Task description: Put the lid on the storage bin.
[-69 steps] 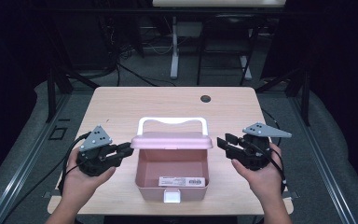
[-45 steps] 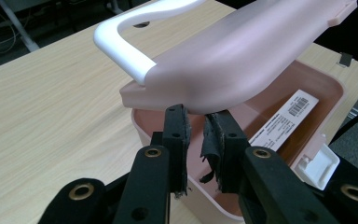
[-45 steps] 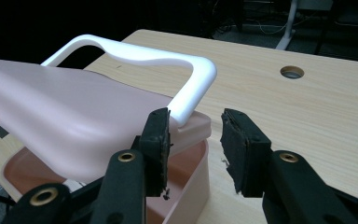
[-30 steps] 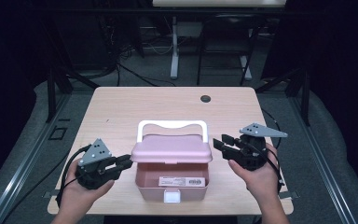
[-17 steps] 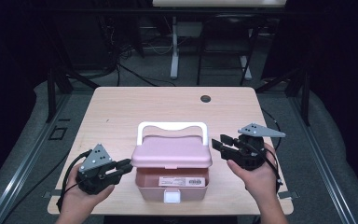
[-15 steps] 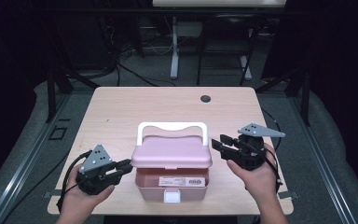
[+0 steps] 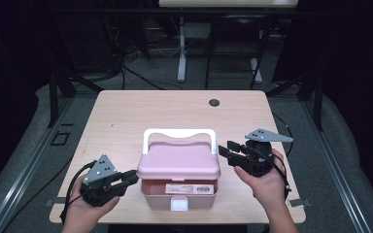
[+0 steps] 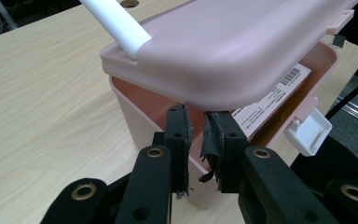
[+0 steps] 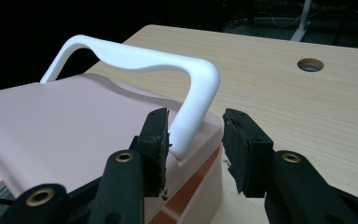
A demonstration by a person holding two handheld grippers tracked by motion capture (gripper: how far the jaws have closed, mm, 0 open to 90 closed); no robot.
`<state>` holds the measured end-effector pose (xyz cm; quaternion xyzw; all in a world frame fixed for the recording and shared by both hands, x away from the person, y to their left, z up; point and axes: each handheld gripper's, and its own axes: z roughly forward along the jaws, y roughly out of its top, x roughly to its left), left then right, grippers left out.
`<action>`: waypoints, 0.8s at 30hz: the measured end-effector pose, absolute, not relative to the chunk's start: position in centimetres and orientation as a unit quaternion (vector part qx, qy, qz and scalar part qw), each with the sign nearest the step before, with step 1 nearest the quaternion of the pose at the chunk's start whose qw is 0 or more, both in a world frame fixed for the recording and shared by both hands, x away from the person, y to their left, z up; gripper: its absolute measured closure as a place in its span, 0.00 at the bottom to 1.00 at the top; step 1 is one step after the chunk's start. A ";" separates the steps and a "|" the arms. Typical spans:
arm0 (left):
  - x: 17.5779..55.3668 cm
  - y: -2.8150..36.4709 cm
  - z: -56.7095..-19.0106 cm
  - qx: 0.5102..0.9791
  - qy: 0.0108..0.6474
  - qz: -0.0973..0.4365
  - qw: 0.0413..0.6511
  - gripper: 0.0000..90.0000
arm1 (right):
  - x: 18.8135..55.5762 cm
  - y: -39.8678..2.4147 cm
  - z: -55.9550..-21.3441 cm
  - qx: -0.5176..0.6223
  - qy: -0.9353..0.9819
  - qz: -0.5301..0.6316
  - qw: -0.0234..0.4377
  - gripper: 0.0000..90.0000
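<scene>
High view, box: a pink box point(image 7: 180, 187) stands near the front edge of the wooden surface point(image 7: 126, 116), midway between the two hands.
High view, lid: the pink lid point(image 7: 178, 162) sits tilted on the box, raised at the front, so the inside and a white label point(image 7: 189, 188) show beneath it.
High view, handle and latch: a white handle point(image 7: 178, 133) arches up at the back of the lid; a white latch point(image 7: 178, 205) hangs at the front wall.
High view, grippers: the left gripper point(image 7: 130, 177) points at the box's left side, the right gripper point(image 7: 225, 150) at the lid's right back corner.
High view, rest: a round hole point(image 7: 214, 103) lies in the surface near its far edge.
Left gripper view, fingers: the fingers point(image 8: 176, 135) stand a narrow gap apart, tips at the box's rim just under the lid's corner; whether they touch it I cannot tell.
Right gripper view, fingers: the fingers point(image 9: 154, 140) stand apart, nothing pressed; the left one lies just beside the foot of the handle, the lid's corner in the gap.
</scene>
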<state>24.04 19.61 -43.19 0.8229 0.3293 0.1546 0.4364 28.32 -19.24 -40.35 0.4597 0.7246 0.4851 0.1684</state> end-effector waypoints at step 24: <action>23.3 19.7 -44.5 0.822 0.328 0.159 0.437 0.88 | 28.5 -19.2 -40.6 0.463 0.724 0.483 0.171 0.67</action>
